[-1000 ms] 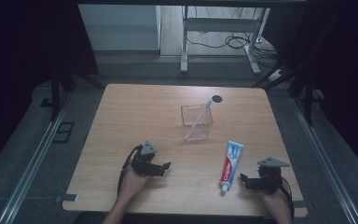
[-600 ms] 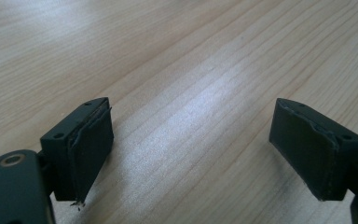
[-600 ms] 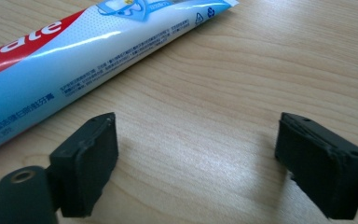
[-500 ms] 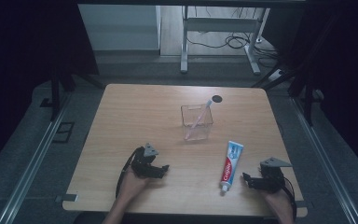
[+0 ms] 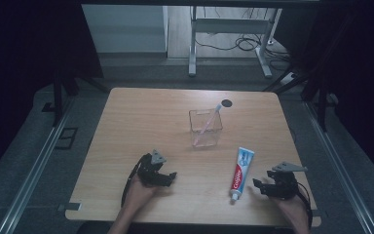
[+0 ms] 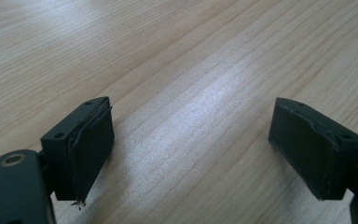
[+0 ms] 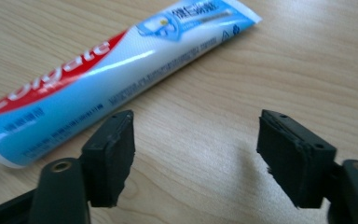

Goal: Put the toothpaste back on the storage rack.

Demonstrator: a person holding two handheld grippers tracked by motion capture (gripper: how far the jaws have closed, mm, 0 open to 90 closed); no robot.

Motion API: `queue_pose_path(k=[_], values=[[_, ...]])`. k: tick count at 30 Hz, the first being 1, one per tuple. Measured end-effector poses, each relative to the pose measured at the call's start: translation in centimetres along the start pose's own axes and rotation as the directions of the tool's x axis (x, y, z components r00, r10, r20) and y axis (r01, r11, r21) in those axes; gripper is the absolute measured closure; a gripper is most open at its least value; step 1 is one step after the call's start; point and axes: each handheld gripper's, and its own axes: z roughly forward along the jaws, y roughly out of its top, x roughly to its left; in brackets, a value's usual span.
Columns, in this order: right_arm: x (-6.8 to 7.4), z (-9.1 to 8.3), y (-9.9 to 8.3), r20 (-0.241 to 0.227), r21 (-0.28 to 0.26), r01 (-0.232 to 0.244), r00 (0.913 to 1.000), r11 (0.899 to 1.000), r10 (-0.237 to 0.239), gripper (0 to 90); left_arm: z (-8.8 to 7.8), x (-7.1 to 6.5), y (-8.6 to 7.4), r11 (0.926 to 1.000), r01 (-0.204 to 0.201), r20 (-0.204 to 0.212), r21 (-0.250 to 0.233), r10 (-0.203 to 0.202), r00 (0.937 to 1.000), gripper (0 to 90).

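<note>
A toothpaste tube in white, blue and red lies flat on the wooden table, cap toward the near edge. My right gripper rests low just right of its cap end, jaws open with bare wood between them; the tube runs across the upper left of the right gripper view. My left gripper sits near the front left of the table, open over bare wood. A clear square cup stands mid-table with a pink toothbrush leaning inside it.
A small dark round disc lies on the table behind the cup. Metal rails run along the floor on both sides. A desk frame and cables stand beyond the far edge. Bare wood spreads across the table's left half.
My right gripper has shifted slightly toward the near edge and lower, close to the tube's cap end. The left gripper has stayed almost still.
</note>
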Motion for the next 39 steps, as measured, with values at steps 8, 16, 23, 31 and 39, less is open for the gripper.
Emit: queue_pose_path(k=[8,16,23,31,39], values=[[0.3,-0.4,1.0,-0.061,-0.009,0.017,0.998,1.0,-0.017,47.6,0.0,0.0,0.0,1.0,0.002,-0.003,0.0,-0.002,1.0,14.1],[1.9,-0.2,2.5,-0.105,-0.003,0.072,0.9918,0.997,-0.072,63.4,0.0,0.0,0.0,1.0,0.002,-0.003,0.001,-0.002,1.0,14.2],[3.9,0.6,3.5,-0.21,-0.007,0.102,0.9725,0.995,-0.101,77.6,0.0,0.0,0.0,1.0,0.002,-0.003,0.0,-0.002,1.0,14.1],[4.9,2.2,3.8,-0.278,0.011,0.113,0.9548,0.994,-0.105,81.8,0.0,0.0,0.0,1.0,0.003,-0.003,0.0,-0.003,1.0,14.2],[6.0,3.1,4.2,-0.268,0.038,0.166,0.9515,0.985,-0.15,82.3,0.0,0.0,0.0,1.0,0.002,-0.003,0.0,-0.002,1.0,14.2]])
